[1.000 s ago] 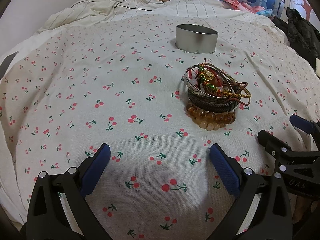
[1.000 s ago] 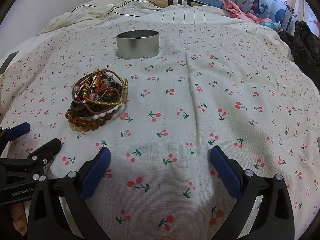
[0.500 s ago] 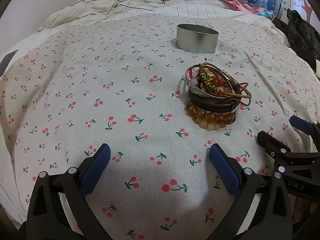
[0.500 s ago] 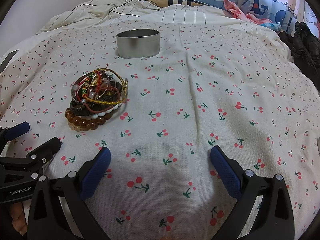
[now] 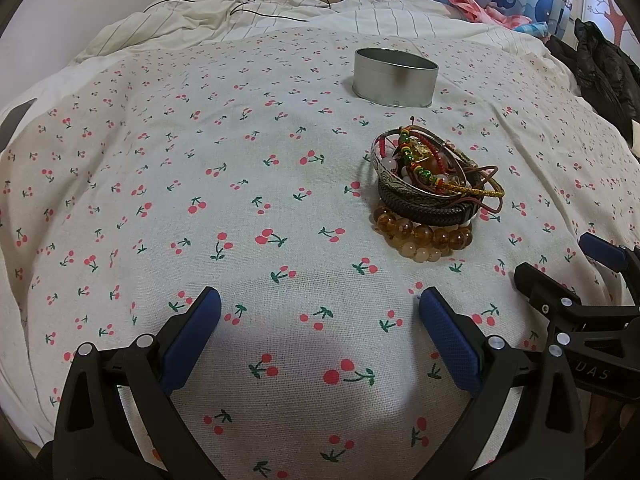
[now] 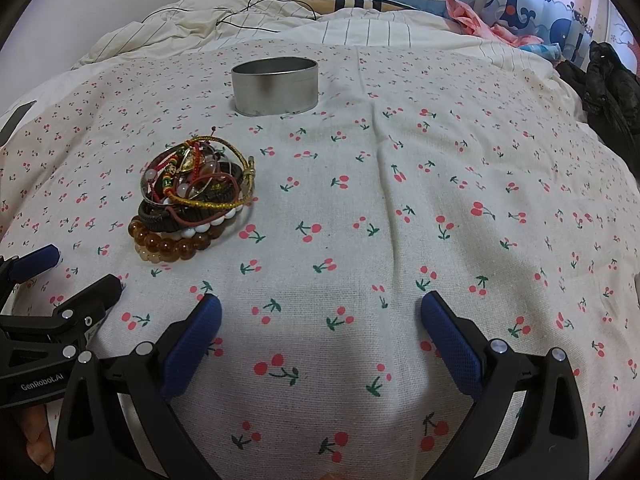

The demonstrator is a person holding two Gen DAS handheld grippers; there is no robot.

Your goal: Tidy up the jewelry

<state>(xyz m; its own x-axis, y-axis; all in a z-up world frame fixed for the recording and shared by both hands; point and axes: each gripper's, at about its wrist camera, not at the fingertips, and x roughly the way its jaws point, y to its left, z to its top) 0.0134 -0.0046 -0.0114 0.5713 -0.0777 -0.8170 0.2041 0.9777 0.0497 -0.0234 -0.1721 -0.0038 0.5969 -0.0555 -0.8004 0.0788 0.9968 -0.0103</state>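
Note:
A pile of bracelets (image 5: pixel 432 188) lies on the cherry-print cloth: amber beads at the bottom, a black braided band, a silver bangle and red and gold cords on top. The right wrist view has the same pile (image 6: pixel 192 200) at its left. Behind it stands an open round silver tin (image 5: pixel 394 78), also seen from the right (image 6: pixel 275 86). My left gripper (image 5: pixel 320 332) is open and empty, near and left of the pile. My right gripper (image 6: pixel 320 332) is open and empty, near and right of it. Each gripper shows at the edge of the other's view.
The cherry-print cloth (image 5: pixel 160 184) covers a bed. A striped white quilt (image 6: pixel 360 28) with thin black cords lies behind it. Dark clothing (image 6: pixel 612 88) and pink fabric (image 6: pixel 472 16) sit at the far right, under a whale-print curtain.
Both views have shifted only slightly; the pile and tin keep their places. Both grippers stay open.

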